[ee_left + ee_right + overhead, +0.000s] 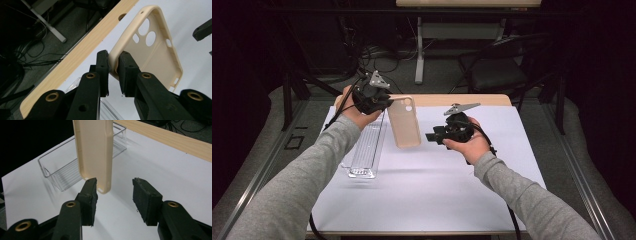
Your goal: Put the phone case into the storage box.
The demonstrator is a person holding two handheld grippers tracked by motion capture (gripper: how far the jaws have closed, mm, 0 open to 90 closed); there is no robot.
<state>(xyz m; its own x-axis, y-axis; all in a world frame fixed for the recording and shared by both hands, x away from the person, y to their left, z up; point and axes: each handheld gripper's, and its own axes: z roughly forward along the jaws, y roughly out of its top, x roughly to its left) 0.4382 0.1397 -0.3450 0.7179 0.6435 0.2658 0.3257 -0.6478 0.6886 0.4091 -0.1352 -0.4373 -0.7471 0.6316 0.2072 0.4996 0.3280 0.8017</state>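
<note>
White sheeting covers the desk (432, 190), and above it hangs a beige phone case (404, 122), lifted clear of the surface. Its top corner near the camera cutouts is pinched between the jaws of the left hand-held gripper (113, 65). Just beside the case's lower end, the right hand-held gripper (115, 195) stands spread, clamping nothing. A clear plastic tray (364, 150) lies on the sheet to the left.

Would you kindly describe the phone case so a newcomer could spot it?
On the white table, look toward the far left, beside the clear plastic tray. The beige phone case is held up off the table by the left gripper; unlike the tray, it is opaque with round camera holes.
</note>
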